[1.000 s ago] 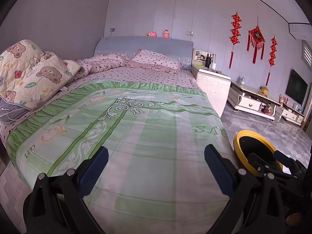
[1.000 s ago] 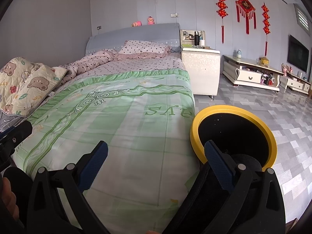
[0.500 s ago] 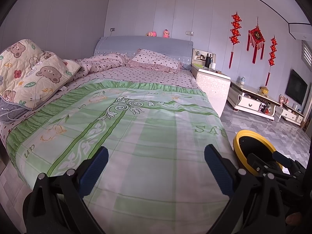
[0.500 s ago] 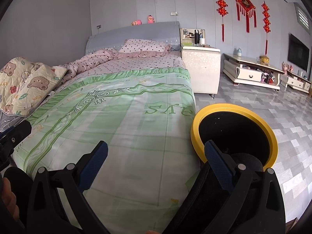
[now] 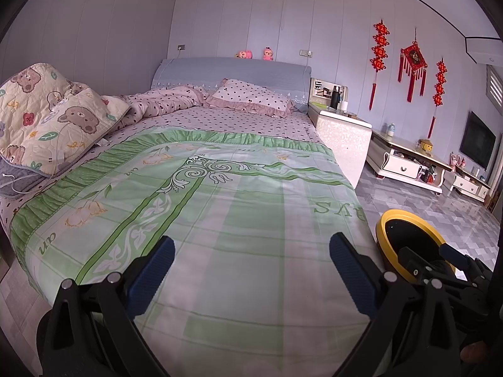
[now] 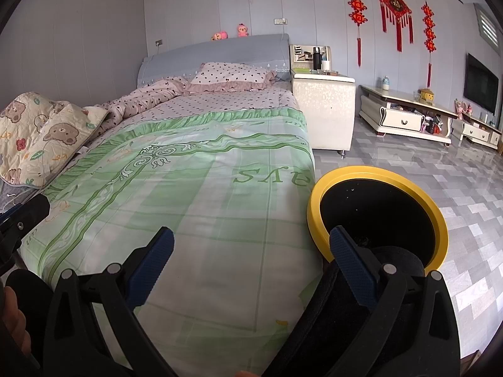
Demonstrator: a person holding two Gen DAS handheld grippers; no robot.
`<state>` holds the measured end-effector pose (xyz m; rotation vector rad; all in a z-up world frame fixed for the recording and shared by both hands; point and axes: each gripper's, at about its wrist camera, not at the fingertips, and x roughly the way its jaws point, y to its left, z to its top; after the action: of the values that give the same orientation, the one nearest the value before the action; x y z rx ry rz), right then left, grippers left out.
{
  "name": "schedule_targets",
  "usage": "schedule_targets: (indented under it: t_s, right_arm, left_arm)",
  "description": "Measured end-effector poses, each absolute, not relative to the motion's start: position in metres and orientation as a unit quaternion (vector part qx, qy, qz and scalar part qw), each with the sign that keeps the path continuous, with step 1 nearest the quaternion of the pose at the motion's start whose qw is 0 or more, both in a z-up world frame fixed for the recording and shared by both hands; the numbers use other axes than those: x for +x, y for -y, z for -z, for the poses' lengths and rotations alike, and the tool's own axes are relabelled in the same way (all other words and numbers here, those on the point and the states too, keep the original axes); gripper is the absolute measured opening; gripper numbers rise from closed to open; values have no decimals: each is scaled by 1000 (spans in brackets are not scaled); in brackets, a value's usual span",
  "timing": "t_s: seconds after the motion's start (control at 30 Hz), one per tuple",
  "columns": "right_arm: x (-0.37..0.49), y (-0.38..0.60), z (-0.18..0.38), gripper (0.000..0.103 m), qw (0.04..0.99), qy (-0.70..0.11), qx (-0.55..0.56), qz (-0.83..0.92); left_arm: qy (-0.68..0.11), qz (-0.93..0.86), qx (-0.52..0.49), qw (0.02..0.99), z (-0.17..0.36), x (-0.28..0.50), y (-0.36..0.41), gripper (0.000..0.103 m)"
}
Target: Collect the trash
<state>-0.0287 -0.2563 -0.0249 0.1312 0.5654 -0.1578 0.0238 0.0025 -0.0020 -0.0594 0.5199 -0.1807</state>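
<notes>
A round bin with a yellow rim point(image 6: 377, 172) and black inside stands on the floor by the bed's right side; it also shows in the left wrist view point(image 5: 382, 229). My left gripper point(image 5: 251, 251) is open and empty over the foot of the green bedspread point(image 5: 220, 213). My right gripper point(image 6: 251, 245) is open and empty, its right finger point(image 6: 349, 260) in front of the bin's near rim. The right gripper also shows low right in the left wrist view point(image 5: 440, 260). No trash item shows on the bed.
A bear-print quilt point(image 5: 47, 116) lies folded at the bed's left. A dotted pillow point(image 5: 251, 97) lies by the headboard. A white bedside cabinet point(image 6: 323, 106) and a low TV stand point(image 6: 405, 116) stand to the right on the tiled floor point(image 6: 440, 172).
The right wrist view has tilted a little; the bin rim sits slightly lower and further right in it. The left gripper has barely moved. Both stay open.
</notes>
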Motion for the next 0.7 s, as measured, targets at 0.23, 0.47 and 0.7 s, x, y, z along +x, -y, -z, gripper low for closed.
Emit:
schedule_targets:
  t_s: [0.23,0.47,0.7]
  right_arm:
    - [-28,257,27,95,954,-281,66,78]
    - [-27,257,28,95,954,-283,67,78]
    - [-27,257,29,95,953,-283,68,78]
  left_arm:
    - [-258,89,-30,962,3,22,-1,95]
    - [-259,89,-30,961,2,23,-2,95]
    - [-260,90,-31,961,3,22,-2,95]
